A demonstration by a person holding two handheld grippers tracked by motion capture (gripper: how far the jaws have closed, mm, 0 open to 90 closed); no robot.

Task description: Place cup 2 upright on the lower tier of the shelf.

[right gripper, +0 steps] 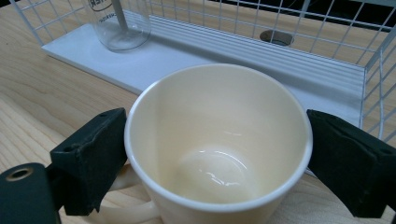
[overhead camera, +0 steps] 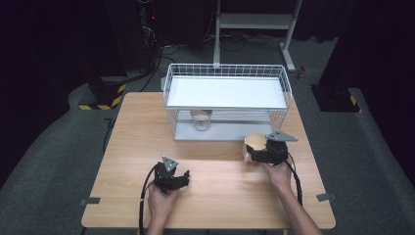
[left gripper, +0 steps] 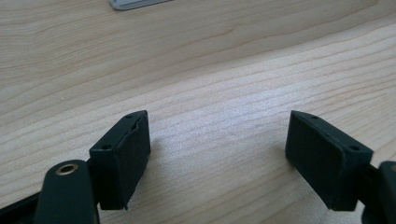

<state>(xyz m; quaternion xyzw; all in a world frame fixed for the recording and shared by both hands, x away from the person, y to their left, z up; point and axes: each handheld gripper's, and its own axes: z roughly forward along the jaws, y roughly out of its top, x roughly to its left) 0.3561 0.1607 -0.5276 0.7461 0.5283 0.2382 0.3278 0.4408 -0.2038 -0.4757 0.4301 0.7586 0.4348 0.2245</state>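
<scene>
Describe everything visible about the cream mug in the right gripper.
The cream mug looks like glazed ceramic, glossy and empty inside, with a rounded white rim and a looped handle low at the left in the right gripper view. It stands upright, mouth up. The right gripper clamps its wall, one black pad on each side. It sits just in front of the white wire rack, over the wooden table.

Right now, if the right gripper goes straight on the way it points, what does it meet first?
Probably the white wire rack: its base edge lies just beyond the cream ceramic mug held in the right gripper.
</scene>
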